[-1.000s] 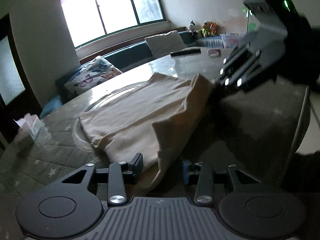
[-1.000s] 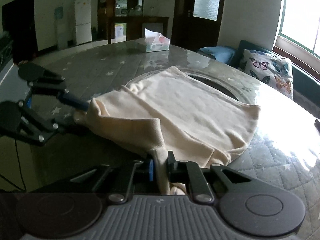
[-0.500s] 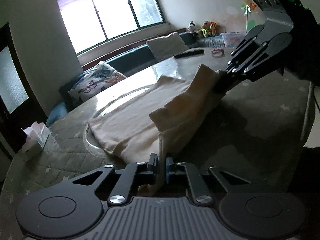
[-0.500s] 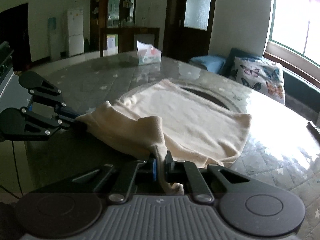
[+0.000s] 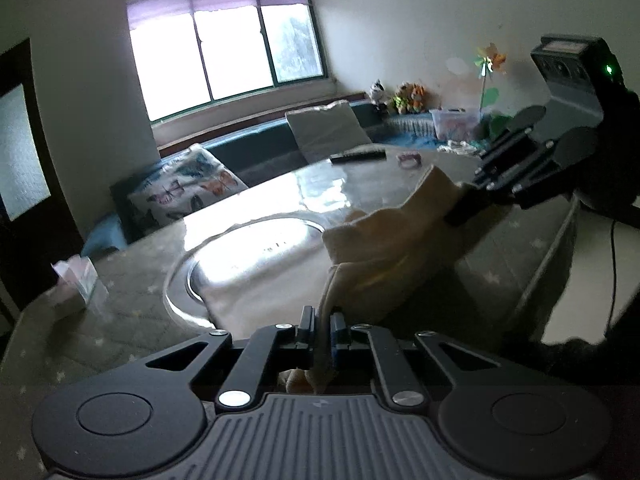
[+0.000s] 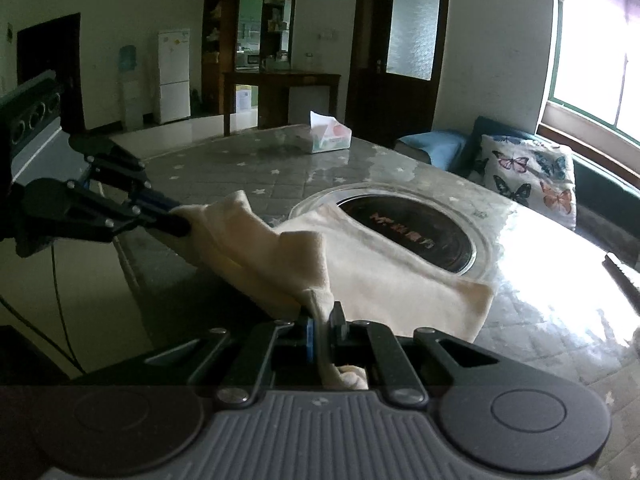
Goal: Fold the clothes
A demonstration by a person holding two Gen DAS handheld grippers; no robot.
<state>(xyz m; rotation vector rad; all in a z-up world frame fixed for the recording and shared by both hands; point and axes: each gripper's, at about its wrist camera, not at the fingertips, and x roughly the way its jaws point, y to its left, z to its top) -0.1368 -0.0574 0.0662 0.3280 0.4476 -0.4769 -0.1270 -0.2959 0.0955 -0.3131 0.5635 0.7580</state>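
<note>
Item: cream soft fabric garment point(image 6: 376, 264), near edge lifted, rest on grey quilted desk point(image 6: 552, 320).
Left gripper point(image 5: 320, 328): clamped on one corner.
Right gripper point(image 6: 322, 330): clamped on other.
Advice: carry both corners forward level, edge taut.

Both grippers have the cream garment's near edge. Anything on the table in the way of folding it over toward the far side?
Nothing visible. Left gripper and right gripper are shut on the cream garment; ahead lies only its own flat part and the round inset. The tissue box and remote sit well off toward the table's edges.
</note>
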